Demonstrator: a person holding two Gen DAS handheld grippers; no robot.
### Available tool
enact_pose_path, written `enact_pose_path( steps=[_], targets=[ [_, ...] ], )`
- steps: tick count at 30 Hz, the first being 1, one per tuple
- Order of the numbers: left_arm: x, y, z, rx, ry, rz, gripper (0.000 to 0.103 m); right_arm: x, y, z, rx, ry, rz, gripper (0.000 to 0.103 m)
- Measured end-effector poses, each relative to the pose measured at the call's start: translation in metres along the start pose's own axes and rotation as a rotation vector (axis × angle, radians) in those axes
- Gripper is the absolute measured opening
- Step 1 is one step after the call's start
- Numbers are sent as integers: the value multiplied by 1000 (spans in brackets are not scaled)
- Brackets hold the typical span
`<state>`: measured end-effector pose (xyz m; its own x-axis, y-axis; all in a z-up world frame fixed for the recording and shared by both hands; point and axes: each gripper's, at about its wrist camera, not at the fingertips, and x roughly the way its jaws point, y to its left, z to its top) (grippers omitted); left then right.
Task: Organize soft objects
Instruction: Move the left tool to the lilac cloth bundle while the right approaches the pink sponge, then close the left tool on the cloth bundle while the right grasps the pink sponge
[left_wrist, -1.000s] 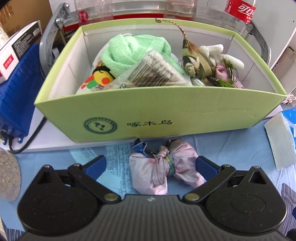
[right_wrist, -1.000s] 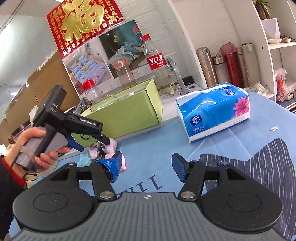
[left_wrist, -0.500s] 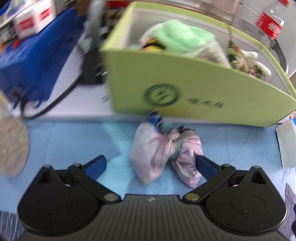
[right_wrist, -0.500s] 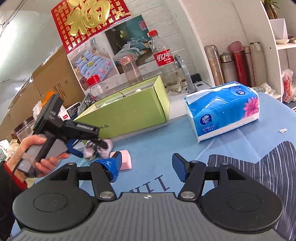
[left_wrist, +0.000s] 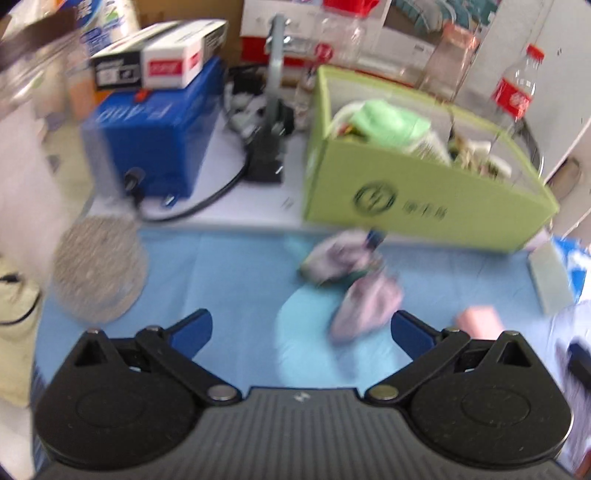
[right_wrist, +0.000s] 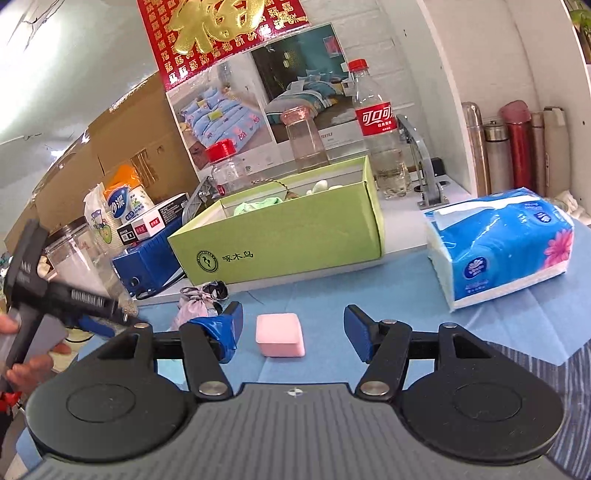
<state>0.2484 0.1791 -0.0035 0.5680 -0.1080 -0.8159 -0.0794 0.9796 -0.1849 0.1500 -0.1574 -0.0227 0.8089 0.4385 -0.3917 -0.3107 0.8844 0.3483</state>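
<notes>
A green cardboard box (left_wrist: 424, 199) holds several soft items; it also shows in the right wrist view (right_wrist: 288, 236). A pink knotted cloth pouch (left_wrist: 358, 291) lies on the blue mat in front of the box, and in the right wrist view (right_wrist: 194, 302) too. My left gripper (left_wrist: 301, 326) is open and empty, just short of the pouch. A pink sponge block (right_wrist: 280, 334) lies on the mat between the open fingers of my right gripper (right_wrist: 291, 325). The left wrist view is blurred.
A blue tissue pack (right_wrist: 498, 247) lies right of the box. A blue device (left_wrist: 151, 136) with a cable and a round grey coaster (left_wrist: 98, 271) sit at the left. Bottles (right_wrist: 380, 125) and jars stand behind the box. Flasks (right_wrist: 517, 147) line the shelf.
My left gripper has pulled back and swung left, away from the box; the pouch lies shifted and turned on the mat. My right gripper has moved forward, so the pink sponge is between its fingers.
</notes>
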Motion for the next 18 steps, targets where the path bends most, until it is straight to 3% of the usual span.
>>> enact_pose_path(
  steps=[2,5,8,10,18],
  targets=[
    [28,-22,26,-17,26,-2,102,-1,2,0,-4,0,7,46],
    [63,-38,39,-24,72,24,102,-6,4,0,-25,-2,-1,46],
    [93,-41,39,-27,96,108,102,-7,0,0,-43,18,-18,46],
    [94,-44,33,19,84,187,102,-4,-4,-1,-47,33,-23,46],
    [44,9,-25,62,69,187,102,14,-4,-1,-63,64,-10,46]
  ],
)
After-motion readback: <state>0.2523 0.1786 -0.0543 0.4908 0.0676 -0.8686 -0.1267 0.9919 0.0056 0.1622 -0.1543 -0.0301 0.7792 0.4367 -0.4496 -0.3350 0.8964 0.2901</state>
